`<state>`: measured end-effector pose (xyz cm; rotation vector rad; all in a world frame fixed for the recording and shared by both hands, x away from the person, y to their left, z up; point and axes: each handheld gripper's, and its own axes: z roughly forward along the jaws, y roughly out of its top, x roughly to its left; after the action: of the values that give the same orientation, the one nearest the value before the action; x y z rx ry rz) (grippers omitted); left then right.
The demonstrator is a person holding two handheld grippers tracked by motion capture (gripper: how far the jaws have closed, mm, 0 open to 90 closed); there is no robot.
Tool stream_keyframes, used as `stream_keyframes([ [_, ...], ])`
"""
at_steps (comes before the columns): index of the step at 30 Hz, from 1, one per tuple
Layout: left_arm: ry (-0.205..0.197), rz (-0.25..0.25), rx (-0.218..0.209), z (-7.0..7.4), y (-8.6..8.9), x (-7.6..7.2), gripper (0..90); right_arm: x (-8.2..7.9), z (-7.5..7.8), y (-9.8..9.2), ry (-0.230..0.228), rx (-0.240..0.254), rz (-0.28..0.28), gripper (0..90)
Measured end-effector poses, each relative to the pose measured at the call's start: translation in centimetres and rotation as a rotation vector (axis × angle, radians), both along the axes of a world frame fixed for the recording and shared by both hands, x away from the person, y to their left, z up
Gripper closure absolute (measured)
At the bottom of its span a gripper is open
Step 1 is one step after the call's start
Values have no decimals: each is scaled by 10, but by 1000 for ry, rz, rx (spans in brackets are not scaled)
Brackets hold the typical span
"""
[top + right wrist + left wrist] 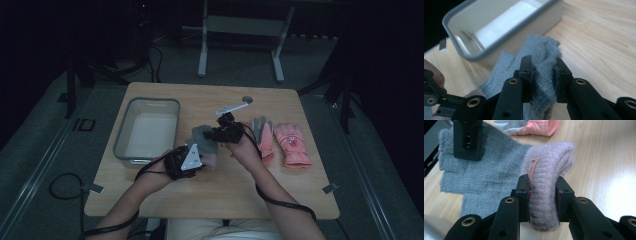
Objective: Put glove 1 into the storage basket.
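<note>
Left gripper [541,197] clamped on grey glove's [489,170] pinkish cuff, right gripper [543,75] pinching its fingers, tray [150,102] beside, bare tabletop [210,195] nearer.

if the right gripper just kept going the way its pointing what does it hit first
The right gripper is already shut on the grey glove. Straight beyond it, the near wall of the grey-rimmed bin looks like the first thing in line, though the gap to it is hard to judge.
</note>
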<state>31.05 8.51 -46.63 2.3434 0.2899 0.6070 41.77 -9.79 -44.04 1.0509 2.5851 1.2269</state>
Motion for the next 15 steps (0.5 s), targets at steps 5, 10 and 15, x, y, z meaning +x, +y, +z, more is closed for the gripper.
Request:
stream_keyframes([
  [5, -21, 12, 32, 13, 13, 5, 697, 7, 13, 17, -21, 2, 14, 733],
  [10, -28, 19, 42, 23, 31, 14, 697, 16, 24, 34, -28, 13, 21, 733],
  [15, -35, 24, 71, 31, 48, 20, 695, 24, 32, 55, -39, 15, 37, 733],
])
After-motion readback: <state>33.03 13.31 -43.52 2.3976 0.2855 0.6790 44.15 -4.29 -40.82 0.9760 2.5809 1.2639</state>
